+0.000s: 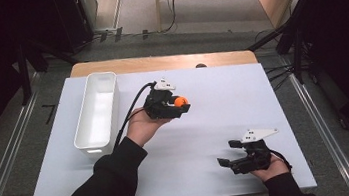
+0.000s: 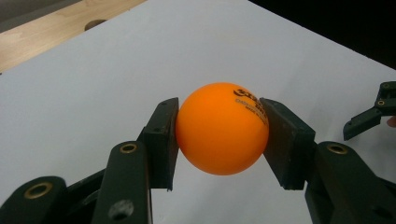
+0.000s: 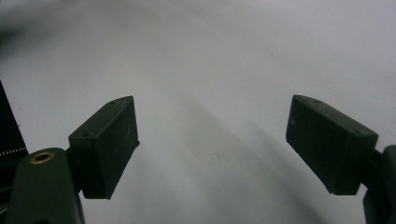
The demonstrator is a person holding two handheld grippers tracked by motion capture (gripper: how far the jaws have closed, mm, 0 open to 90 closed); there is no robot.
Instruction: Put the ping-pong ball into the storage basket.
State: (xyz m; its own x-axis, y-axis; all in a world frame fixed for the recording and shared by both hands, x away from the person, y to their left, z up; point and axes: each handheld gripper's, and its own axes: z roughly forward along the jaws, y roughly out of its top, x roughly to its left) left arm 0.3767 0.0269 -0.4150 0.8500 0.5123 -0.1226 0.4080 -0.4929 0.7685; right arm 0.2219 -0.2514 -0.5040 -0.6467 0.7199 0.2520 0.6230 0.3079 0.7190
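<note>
Orange ball [image 2: 222,129], smooth with dark print near its top; held clear above the worktop [image 1: 223,102]; right of the white bin [image 1: 97,111]

One orange ball [image 1: 180,101]; one white bin [image 1: 96,112]; two grippers [image 1: 168,106] [image 1: 231,160].

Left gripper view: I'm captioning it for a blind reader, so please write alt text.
An orange ball with dark print is clamped between the left claw's two black pads, above a white table. The right claw shows at the right edge.
</note>
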